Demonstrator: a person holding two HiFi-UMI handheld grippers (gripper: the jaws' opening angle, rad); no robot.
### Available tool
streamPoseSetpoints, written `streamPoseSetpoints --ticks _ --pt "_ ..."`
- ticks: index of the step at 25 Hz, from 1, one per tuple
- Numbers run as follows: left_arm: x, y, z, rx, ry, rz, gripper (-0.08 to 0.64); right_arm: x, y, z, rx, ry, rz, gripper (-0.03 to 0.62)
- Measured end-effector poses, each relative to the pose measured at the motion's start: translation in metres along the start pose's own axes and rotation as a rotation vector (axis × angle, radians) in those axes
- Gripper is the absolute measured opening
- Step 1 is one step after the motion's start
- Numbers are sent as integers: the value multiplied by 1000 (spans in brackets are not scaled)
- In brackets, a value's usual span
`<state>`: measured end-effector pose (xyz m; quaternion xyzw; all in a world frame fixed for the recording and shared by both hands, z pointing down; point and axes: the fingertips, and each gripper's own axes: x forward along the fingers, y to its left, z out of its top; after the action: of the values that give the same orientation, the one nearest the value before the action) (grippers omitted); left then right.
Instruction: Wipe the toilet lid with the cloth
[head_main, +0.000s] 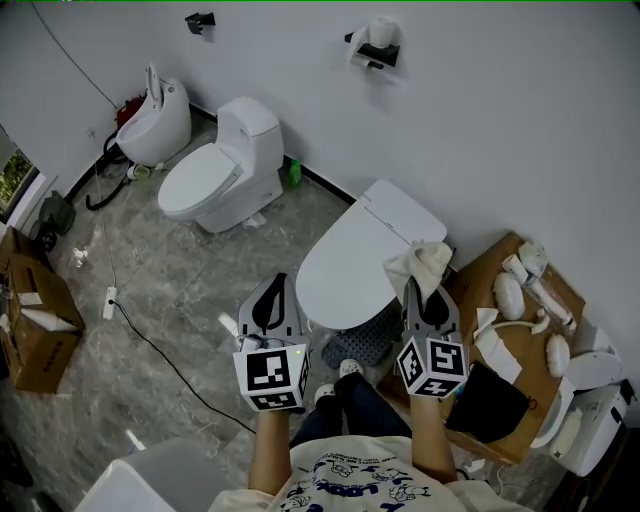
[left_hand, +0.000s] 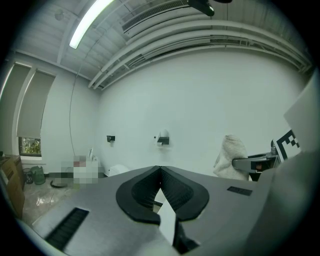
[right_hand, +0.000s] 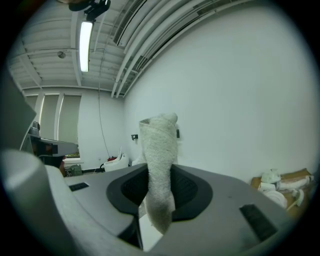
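Note:
A white toilet with its lid (head_main: 355, 255) down stands right in front of me in the head view. My right gripper (head_main: 424, 291) is shut on a white cloth (head_main: 424, 264), held above the lid's right edge. In the right gripper view the cloth (right_hand: 159, 165) stands up from between the jaws and hangs below them. My left gripper (head_main: 273, 303) hovers at the lid's left front, off the toilet, with its jaws closed on nothing (left_hand: 160, 172).
A second white toilet (head_main: 222, 168) and a urinal-like fixture (head_main: 155, 122) stand at the back left by the wall. A cardboard sheet with white parts (head_main: 525, 300) lies to the right. A cardboard box (head_main: 35, 320) and a cable (head_main: 150, 350) are on the floor at left.

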<state>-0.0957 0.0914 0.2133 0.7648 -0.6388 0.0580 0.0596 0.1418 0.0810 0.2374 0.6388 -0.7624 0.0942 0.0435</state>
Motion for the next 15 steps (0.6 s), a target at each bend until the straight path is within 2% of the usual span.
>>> streamPoseSetpoints --ticks 15 --pt "103 -26 -2 8 46 53 3 103 -62 -1 9 53 59 98"
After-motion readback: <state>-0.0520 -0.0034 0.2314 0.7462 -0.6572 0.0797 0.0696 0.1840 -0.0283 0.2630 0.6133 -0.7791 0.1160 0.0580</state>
